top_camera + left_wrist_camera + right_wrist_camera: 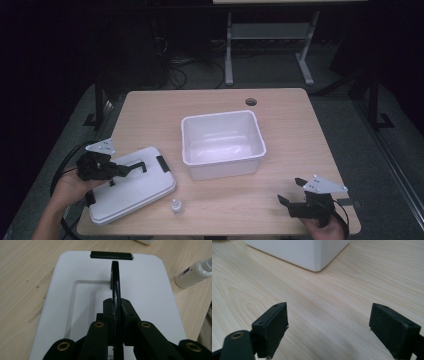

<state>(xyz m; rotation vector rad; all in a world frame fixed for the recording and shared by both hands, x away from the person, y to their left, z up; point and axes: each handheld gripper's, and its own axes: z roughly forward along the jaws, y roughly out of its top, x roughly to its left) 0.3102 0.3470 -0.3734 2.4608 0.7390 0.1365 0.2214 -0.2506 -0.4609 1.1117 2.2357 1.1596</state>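
White lid (134,186), black handle (115,277) clamped by left gripper (117,312): lift level toward tub (222,143) at two o'clock; right gripper (292,192) spread, idle.

Left gripper (131,169): matte black body, grey three-cornered plate on top, black cable looping off at the left. Its linkage arms carry brass-coloured pivot bushings; small screw holes mark the jaw blocks. Right gripper (291,191): same black build, grey drilled plate, blocky black jaws. Forearms bare, no sleeves visible.
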